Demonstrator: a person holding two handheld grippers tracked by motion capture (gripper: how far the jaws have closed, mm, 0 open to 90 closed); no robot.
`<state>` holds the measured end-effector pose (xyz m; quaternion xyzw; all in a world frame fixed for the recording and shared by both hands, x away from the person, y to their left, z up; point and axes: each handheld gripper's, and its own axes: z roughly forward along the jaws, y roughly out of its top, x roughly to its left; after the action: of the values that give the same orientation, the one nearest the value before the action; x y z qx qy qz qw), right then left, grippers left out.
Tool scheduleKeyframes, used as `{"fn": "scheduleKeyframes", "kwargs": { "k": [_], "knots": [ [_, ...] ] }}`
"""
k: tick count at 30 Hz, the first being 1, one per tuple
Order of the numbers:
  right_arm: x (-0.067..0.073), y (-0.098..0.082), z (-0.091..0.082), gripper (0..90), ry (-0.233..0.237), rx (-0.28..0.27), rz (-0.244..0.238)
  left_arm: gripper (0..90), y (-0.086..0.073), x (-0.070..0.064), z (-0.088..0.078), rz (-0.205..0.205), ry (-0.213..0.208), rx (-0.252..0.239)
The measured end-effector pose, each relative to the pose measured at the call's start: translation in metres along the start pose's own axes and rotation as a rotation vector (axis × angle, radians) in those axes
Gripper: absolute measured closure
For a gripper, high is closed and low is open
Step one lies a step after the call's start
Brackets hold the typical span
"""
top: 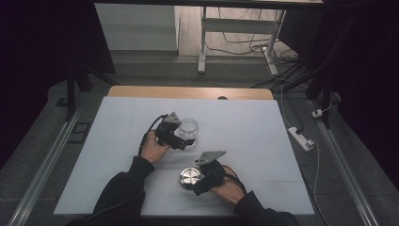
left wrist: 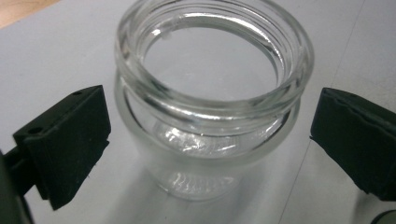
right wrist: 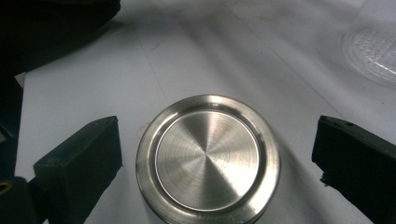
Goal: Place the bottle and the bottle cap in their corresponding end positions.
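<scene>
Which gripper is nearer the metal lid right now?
Right. The right gripper straddles the metal lid with open jaws; the left gripper is farther up the table, around the glass jar.

Dim rm, white-legged desk (top: 203, 42) behind.

High camera overlooks table (top: 263, 141); tool cameras sit close above it.

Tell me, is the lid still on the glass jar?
No, the glass jar stands open-mouthed on the table, and the metal lid lies flat apart from it.
</scene>
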<state>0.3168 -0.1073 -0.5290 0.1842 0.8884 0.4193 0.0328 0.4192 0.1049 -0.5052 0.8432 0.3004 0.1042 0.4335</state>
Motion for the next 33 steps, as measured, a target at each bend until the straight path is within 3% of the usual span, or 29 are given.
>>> {"fn": "scheduleKeyframes", "kwargs": {
  "k": [8,16,22,27,30,33],
  "knots": [
    [-0.002,0.003,-0.006,0.0,0.001,-0.009,0.018,0.0,-0.004,0.001,-0.014,-0.026,-0.017,-0.028],
    [-0.004,0.006,-0.017,0.0,-0.023,-0.051,0.032,0.0,-0.01,-0.003,-0.028,-0.024,-0.031,-0.043],
    [-0.007,0.007,-0.023,0.0,-0.055,-0.053,0.031,0.0,-0.015,-0.01,-0.034,-0.011,-0.02,-0.022],
    [-0.008,0.008,-0.026,0.0,-0.068,-0.055,0.03,0.0,-0.02,-0.016,-0.036,0.017,-0.025,0.026],
    [-0.008,0.008,-0.028,0.0,-0.077,-0.054,0.028,0.0,-0.024,-0.017,-0.036,0.001,-0.075,0.037],
    [-0.008,0.008,-0.029,0.0,-0.086,-0.052,0.027,0.0,-0.028,-0.018,-0.036,0.001,-0.096,0.055]
  ]
}}
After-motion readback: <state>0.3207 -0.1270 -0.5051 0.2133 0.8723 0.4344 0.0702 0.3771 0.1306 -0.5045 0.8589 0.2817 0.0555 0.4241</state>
